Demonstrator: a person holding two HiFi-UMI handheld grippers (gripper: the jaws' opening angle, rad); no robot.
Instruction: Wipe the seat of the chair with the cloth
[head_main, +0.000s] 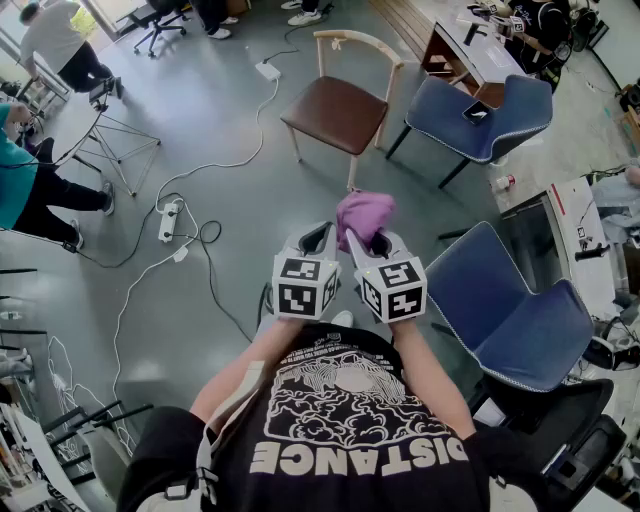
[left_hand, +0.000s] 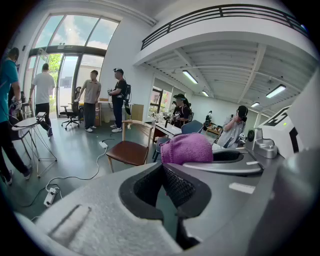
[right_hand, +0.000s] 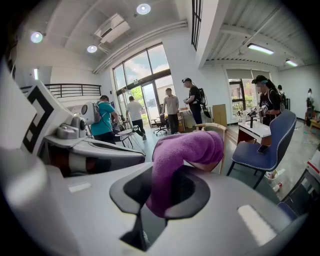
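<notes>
I hold both grippers side by side just in front of my chest. My right gripper (head_main: 378, 242) has its jaws clamped on the purple cloth (head_main: 364, 213); one fold runs down between the pads and the rest bunches up in a soft lump above the tips. My left gripper (head_main: 318, 238) sits just beside it, with its jaws drawn together and nothing between them; the cloth does not reach into it.

A blue padded chair (head_main: 505, 310) stands close on my right. On the grey floor to my left lie a white power strip (head_main: 168, 220) and its trailing cables.

Further ahead, well apart from the cloth, stands the wooden chair (head_main: 338, 112). Its brown seat is bare and its curved back is turned away from me. A second blue chair (head_main: 478, 118) stands just to its right, with a small dark object on the seat. Beyond them, several people stand near the tall windows.
</notes>
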